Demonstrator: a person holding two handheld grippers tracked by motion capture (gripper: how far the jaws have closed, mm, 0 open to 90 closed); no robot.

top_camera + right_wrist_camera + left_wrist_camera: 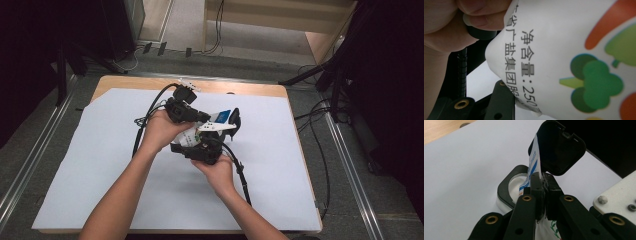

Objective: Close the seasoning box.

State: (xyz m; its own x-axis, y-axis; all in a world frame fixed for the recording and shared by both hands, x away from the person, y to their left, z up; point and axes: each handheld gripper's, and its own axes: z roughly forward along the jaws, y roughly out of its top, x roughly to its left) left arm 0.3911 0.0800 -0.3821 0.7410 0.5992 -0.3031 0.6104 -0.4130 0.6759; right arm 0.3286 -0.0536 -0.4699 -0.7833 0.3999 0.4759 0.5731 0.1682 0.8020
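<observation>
A white salt bag (218, 119) with blue print and vegetable pictures is held up between both grippers over the table's middle. My left gripper (206, 118) is shut on the bag's top edge (533, 162); its jaws (544, 183) are pressed together there. From below, my right gripper (201, 146) is shut on the bag's lower part. In the right gripper view the printed bag (564, 50) bulges close over one black finger (500, 100). Just beyond the bag a clear container with a black rim (505, 188) stands on the table, its black lid (559, 150) flipped up.
A white sheet (125, 165) covers most of the wooden table (250, 90). Black cables (242, 180) trail from both grippers across the sheet. The right gripper's white plate (616, 195) sits close beside the left jaws. Floor rails and dark stands surround the table.
</observation>
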